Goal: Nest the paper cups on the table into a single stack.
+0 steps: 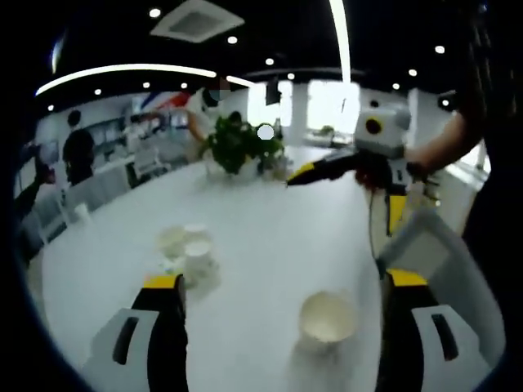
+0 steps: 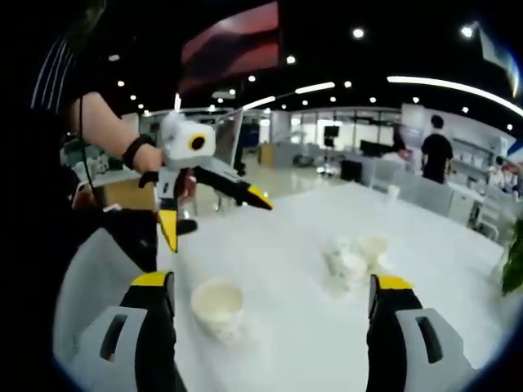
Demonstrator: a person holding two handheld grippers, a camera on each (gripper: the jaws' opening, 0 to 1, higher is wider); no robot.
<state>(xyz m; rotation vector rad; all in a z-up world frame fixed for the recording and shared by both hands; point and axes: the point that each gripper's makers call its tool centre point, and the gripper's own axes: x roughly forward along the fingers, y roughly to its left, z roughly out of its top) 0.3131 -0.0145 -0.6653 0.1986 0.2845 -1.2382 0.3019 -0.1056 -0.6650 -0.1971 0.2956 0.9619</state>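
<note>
Office lights hang over a wide white table [image 1: 270,220] with a potted plant [image 1: 237,145] at its far end. On it sit a cluster of paper cups [image 1: 188,245] and one lone cup [image 1: 327,317], upright, mouth up. Both the left gripper [image 1: 282,282] and right gripper [image 2: 270,282] stand wide and empty. The lone cup lies nearest both, toward the left gripper's right jaw and the right gripper's left jaw.

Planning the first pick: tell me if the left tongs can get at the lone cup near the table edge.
Probably yes. The lone cup stands upright on the white table, ahead of the open left tongs and nearer their right jaw, with nothing between. The right tongs hover farther off, clear of the way.
</note>
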